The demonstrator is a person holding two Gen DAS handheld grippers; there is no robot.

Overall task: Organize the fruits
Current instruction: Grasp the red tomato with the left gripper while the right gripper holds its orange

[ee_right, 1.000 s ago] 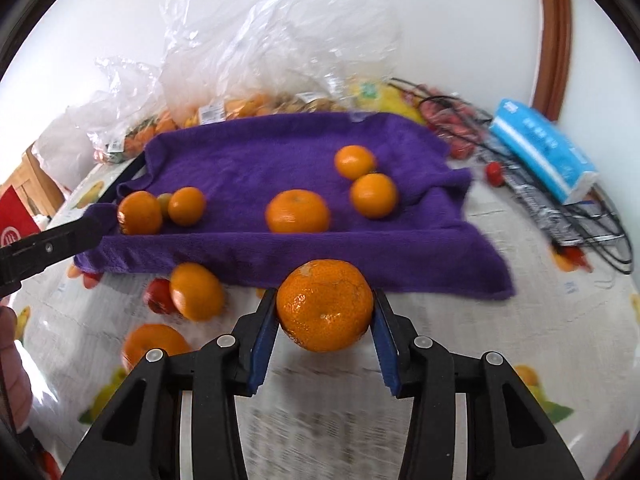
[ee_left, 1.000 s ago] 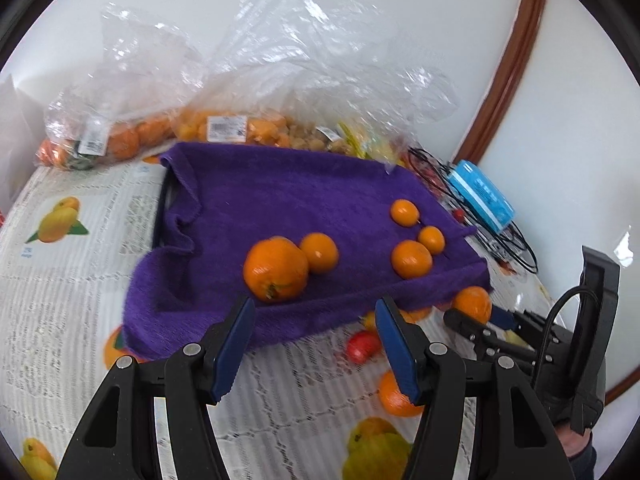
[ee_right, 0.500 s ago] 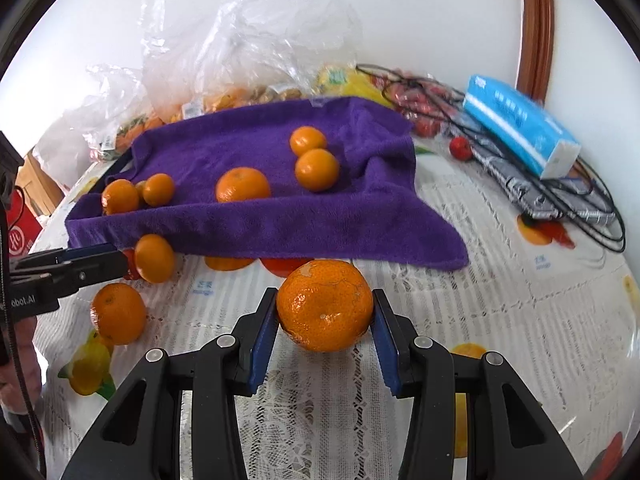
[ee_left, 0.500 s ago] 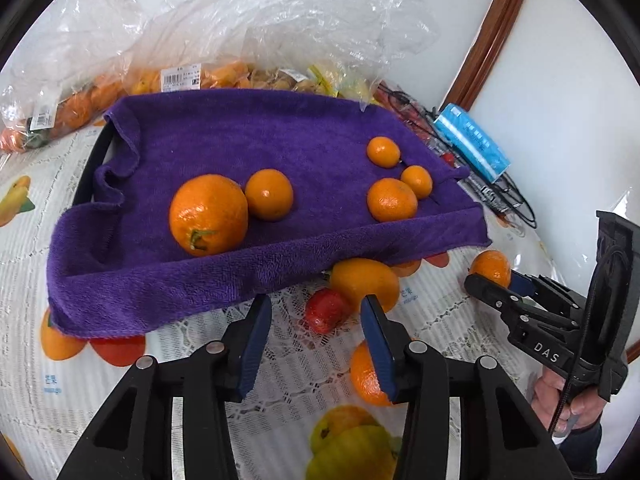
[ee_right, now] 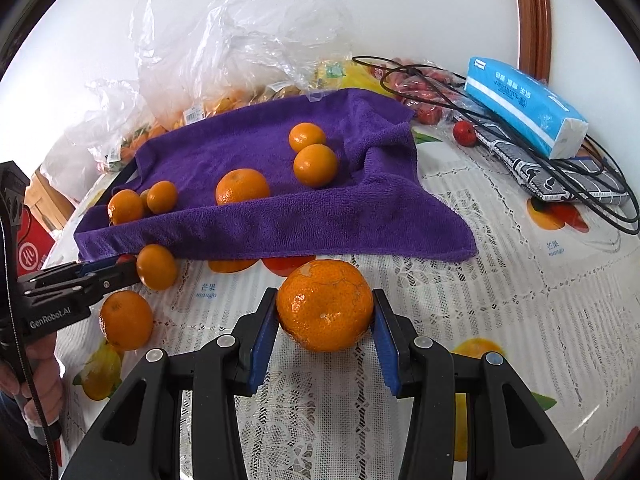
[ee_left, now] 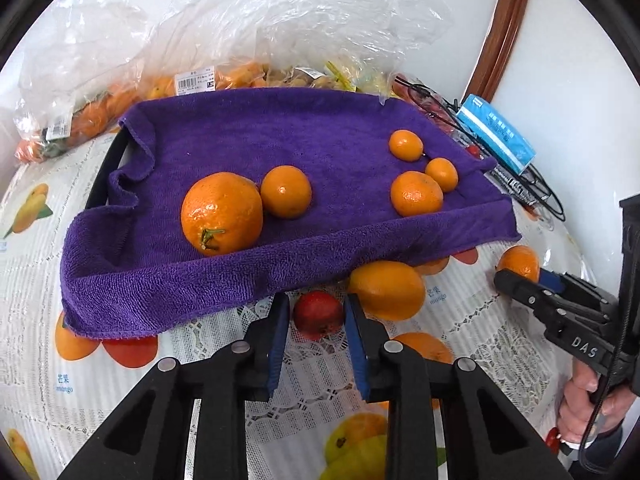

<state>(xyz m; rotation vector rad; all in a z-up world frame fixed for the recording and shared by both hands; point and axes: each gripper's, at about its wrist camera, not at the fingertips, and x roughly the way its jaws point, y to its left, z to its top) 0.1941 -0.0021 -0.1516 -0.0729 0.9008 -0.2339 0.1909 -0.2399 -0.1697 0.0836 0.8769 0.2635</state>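
A purple towel (ee_left: 320, 136) carries several oranges, the biggest (ee_left: 222, 214) at its near left. Just in front of the towel's near edge lies a small red fruit (ee_left: 319, 316); my left gripper (ee_left: 316, 303) is shut on it, a blue pad pressing each side. A loose orange (ee_left: 386, 290) lies just to its right, another (ee_left: 424, 348) nearer me. In the right wrist view my right gripper (ee_right: 324, 299) is shut on a large orange (ee_right: 325, 312) above the tablecloth, short of the towel (ee_right: 280, 220). The left gripper (ee_right: 120, 270) shows at that view's left edge.
Clear plastic bags (ee_left: 248, 40) of fruit stand behind the towel against the wall. A blue tissue pack (ee_right: 524, 104) lies on a black wire rack (ee_right: 560, 172) at the far right, with a small red fruit (ee_right: 464, 133) beside it. The lace tablecloth (ee_right: 500, 280) has printed fruit pictures.
My left gripper came down and forward to the red fruit and closed on it. My right gripper drew back from the towel, still holding the large orange.
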